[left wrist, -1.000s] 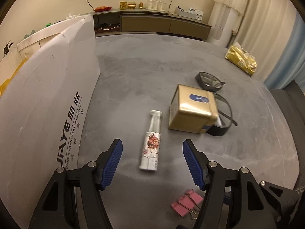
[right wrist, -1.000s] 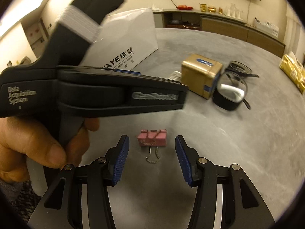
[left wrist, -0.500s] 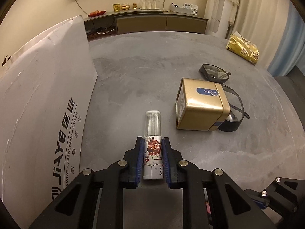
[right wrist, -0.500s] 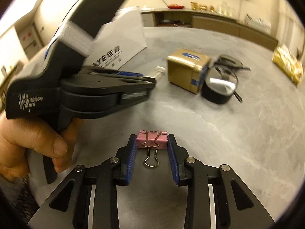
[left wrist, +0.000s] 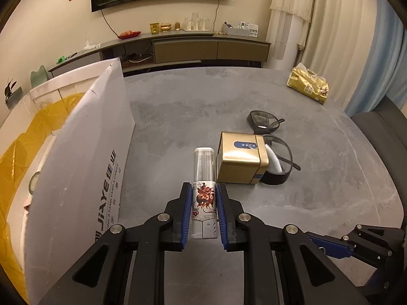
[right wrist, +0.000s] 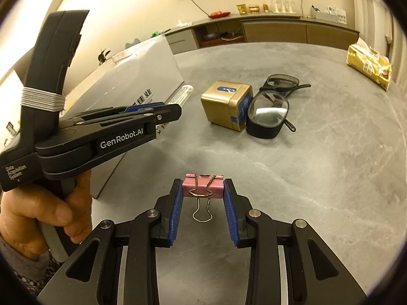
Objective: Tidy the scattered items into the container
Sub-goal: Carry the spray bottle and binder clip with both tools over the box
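The left gripper (left wrist: 204, 212) pinches the bottle (left wrist: 205, 190) between near-closed fingers; the right gripper (right wrist: 203, 198) clamps the pink clip (right wrist: 202, 188).

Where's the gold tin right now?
The gold tin sits on the grey table, just right of the small bottle clamped in the left gripper, with the black glasses against its far right side.
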Motion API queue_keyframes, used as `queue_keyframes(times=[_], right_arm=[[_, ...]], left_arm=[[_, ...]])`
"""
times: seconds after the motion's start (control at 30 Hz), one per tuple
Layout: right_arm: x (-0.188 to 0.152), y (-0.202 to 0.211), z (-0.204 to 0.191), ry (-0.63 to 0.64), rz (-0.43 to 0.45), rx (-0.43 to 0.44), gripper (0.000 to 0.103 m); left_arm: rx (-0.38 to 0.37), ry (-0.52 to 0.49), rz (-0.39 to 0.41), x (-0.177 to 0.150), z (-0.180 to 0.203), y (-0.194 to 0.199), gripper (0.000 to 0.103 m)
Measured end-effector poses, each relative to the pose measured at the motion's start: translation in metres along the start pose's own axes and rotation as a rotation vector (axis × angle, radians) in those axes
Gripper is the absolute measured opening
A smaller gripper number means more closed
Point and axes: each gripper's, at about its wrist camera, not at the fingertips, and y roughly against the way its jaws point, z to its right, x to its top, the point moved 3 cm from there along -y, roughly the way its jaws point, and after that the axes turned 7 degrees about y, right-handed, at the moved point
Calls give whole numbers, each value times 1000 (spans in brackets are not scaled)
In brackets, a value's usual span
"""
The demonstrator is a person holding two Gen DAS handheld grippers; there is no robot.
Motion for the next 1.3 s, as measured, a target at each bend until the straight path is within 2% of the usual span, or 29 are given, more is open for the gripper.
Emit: queue_keyframes(times=[0.4, 1.3], right_arm=[[2, 7, -16, 65, 32, -28, 33], [15, 55, -57, 136, 138, -54, 33]], left_arm=[[-29, -4, 73, 7, 2, 40, 20], [-17, 17, 203, 14, -13, 118, 20]])
